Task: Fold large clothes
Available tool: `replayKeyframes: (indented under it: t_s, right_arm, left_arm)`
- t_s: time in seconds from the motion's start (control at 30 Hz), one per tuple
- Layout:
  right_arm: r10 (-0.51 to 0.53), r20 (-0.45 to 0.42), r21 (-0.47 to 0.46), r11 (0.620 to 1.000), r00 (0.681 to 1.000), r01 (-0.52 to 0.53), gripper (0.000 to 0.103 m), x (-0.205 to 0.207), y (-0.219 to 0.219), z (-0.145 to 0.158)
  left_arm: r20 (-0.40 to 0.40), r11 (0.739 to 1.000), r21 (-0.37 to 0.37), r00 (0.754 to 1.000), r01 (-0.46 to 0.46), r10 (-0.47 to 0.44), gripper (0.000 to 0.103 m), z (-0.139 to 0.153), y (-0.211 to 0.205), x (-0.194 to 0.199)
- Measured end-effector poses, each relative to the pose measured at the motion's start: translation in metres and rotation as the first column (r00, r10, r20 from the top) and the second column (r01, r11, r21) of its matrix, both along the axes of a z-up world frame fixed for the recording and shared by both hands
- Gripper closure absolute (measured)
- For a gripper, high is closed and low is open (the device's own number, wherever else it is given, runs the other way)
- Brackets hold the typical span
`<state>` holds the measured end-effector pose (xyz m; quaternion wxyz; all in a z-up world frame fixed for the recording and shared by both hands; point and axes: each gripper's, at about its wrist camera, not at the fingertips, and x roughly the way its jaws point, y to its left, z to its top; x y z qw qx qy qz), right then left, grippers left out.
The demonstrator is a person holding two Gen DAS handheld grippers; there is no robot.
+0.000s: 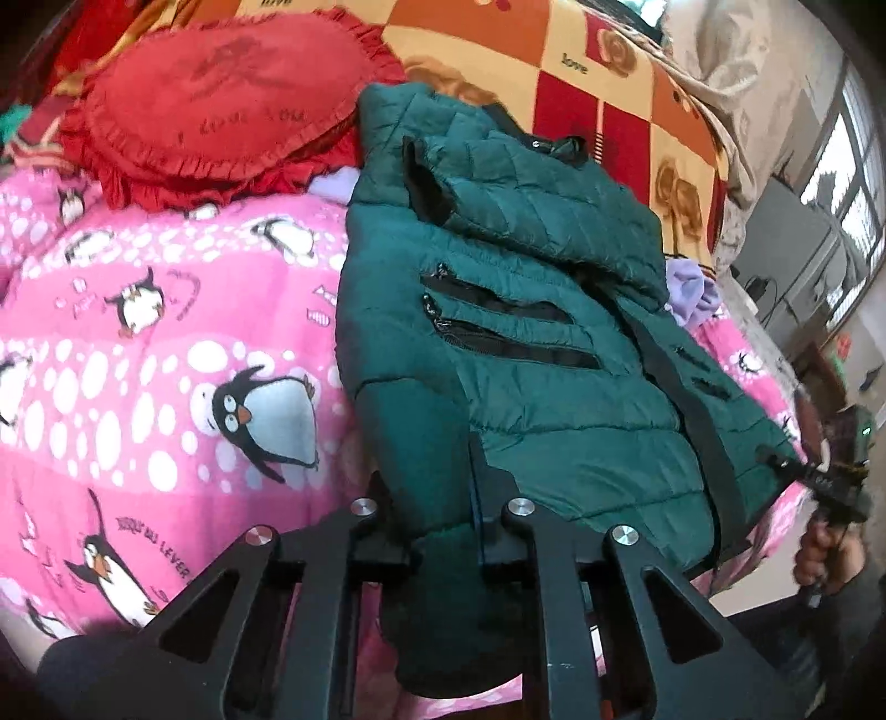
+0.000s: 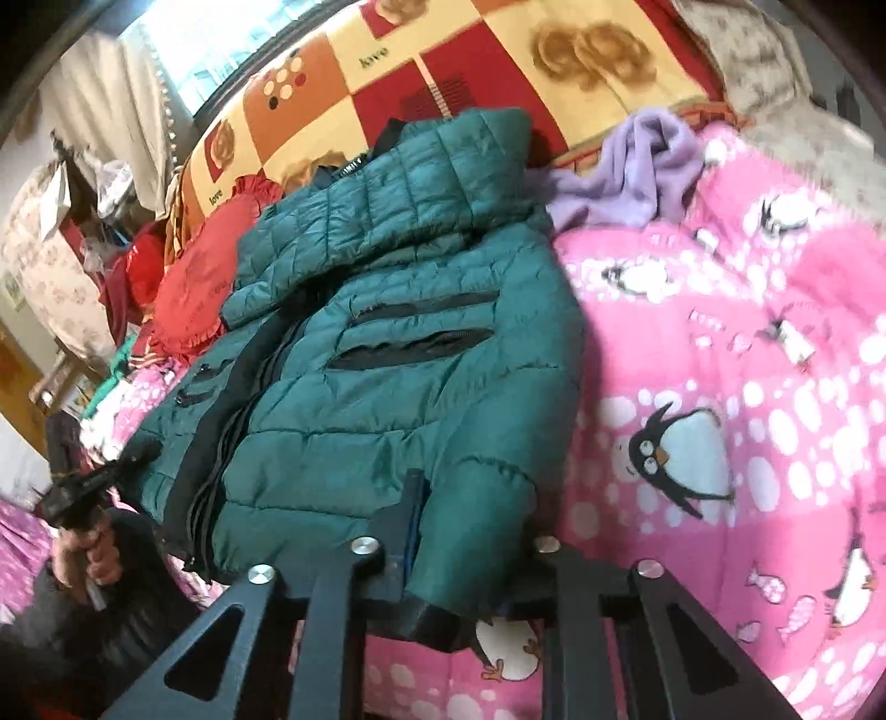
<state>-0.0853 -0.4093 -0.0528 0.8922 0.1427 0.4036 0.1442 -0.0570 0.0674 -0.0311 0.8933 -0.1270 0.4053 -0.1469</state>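
Observation:
A dark green quilted puffer jacket (image 1: 531,343) lies front up on a pink penguin blanket (image 1: 166,343), hood folded toward the far side. My left gripper (image 1: 470,487) is shut on the jacket's near left edge, and a fold of green fabric hangs down between its arms. At the far right of the left wrist view, the right gripper (image 1: 797,471) meets the jacket's other near corner, held by a hand (image 1: 825,548). In the right wrist view my right gripper (image 2: 443,515) is shut on the jacket (image 2: 387,332) at its near right sleeve edge. The left gripper (image 2: 133,454) shows at the left.
A red frilled heart cushion (image 1: 210,105) lies beyond the jacket on the left. A lilac garment (image 2: 626,166) is bunched by the hood. A red, orange and yellow patchwork blanket (image 2: 498,50) covers the back. Furniture and a bright window (image 1: 853,177) stand off the bed.

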Motion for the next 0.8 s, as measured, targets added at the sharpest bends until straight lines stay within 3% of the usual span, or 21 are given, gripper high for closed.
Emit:
replayKeyframes:
  t_s: [0.27, 0.53, 0.7, 0.8]
  right_arm:
    - [-0.017, 0.137, 0.020, 1.000, 0.990, 0.015, 0.087, -0.062, 0.010, 0.040]
    - [-0.059, 0.183, 0.191, 0.981, 0.981, 0.023, 0.087, -0.132, -0.002, 0.074]
    - [-0.070, 0.240, 0.230, 0.973, 0.968, 0.013, 0.087, -0.162, -0.009, 0.102]
    - [-0.073, 0.276, 0.233, 0.973, 0.958, 0.007, 0.087, -0.159, -0.012, 0.116]
  left_arm:
    - [0.004, 0.998, -0.029, 0.999, 0.050, -0.050, 0.091, 0.032, 0.024, -0.034]
    - [0.003, 0.990, -0.076, 0.993, 0.116, -0.116, 0.091, 0.061, 0.037, -0.097]
    - [0.062, 0.983, -0.129, 0.991, 0.128, -0.121, 0.091, 0.091, 0.042, -0.124]
    - [0.102, 0.978, -0.180, 0.991, 0.102, -0.085, 0.091, 0.106, 0.046, -0.118]
